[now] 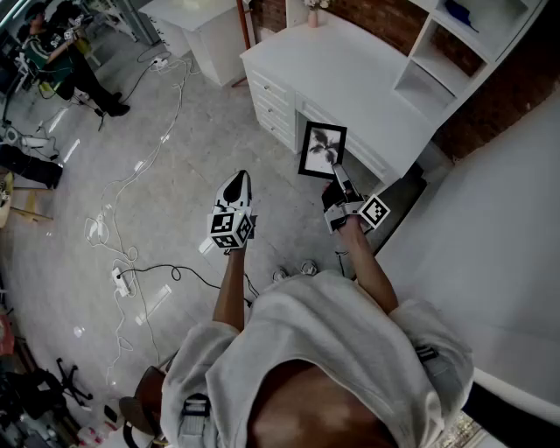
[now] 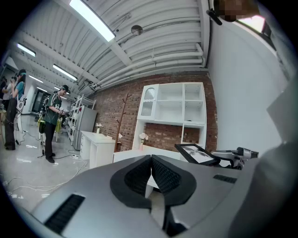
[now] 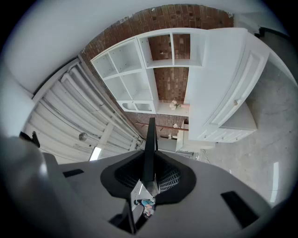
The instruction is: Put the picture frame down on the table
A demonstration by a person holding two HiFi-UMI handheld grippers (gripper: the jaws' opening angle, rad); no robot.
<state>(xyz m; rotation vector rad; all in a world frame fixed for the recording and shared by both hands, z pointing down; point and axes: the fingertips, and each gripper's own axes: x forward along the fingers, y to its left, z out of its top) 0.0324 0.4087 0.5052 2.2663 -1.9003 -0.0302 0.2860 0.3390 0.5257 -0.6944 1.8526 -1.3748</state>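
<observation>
A black picture frame (image 1: 321, 150) with a black-and-white print hangs in the air over the front edge of the white desk (image 1: 350, 79). My right gripper (image 1: 337, 174) is shut on its lower edge. In the right gripper view the frame (image 3: 149, 148) shows edge-on as a thin dark bar between the jaws. My left gripper (image 1: 237, 185) is held over the floor to the left, shut and with nothing in it; its pads (image 2: 151, 174) meet. From the left gripper view the frame (image 2: 198, 154) appears at the right.
A white shelf unit (image 1: 464, 44) stands at the desk's right end before a brick wall. Drawers (image 1: 276, 105) line the desk front. A pink vase (image 1: 313, 13) stands at the desk's back. Cables and power strips (image 1: 118, 280) lie on the floor. A person (image 1: 61, 52) sits far left.
</observation>
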